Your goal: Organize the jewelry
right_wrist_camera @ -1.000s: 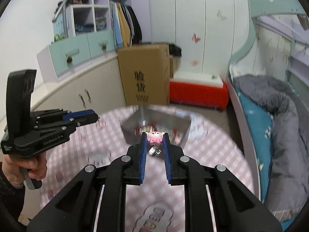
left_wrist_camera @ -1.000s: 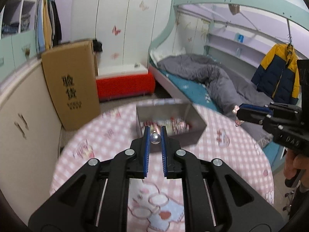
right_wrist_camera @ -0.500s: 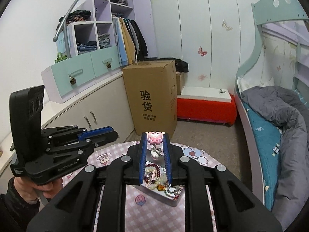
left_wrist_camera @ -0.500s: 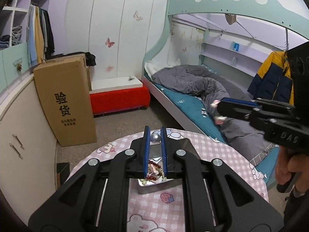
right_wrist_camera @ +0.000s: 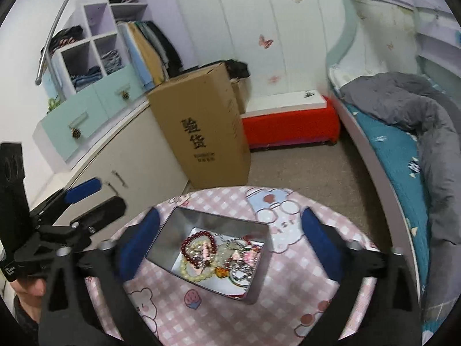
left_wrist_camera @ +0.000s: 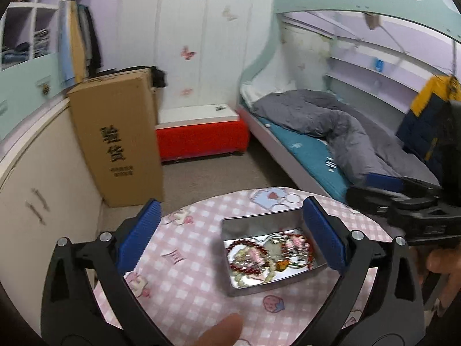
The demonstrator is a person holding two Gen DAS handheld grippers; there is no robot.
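Both grippers, left (left_wrist_camera: 230,236) and right (right_wrist_camera: 230,239), now spread empty above the tin (right_wrist_camera: 184,219); withdraw straight up, clear of its walls.

Metal tin (right_wrist_camera: 161,238): shiny, mirror-smooth inside. Tablecloth (left_wrist_camera: 187,271): matt checked cloth. Gripper pads (left_wrist_camera: 322,236): ribbed blue rubber-like. Cardboard box (right_wrist_camera: 201,127): matt.

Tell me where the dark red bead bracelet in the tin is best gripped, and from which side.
Grip the dark red bead bracelet at its far arc, coming straight down from above. It lies flat in the tin, that arc sits clear of the tangled pieces, and the tin's walls block any sideways approach.
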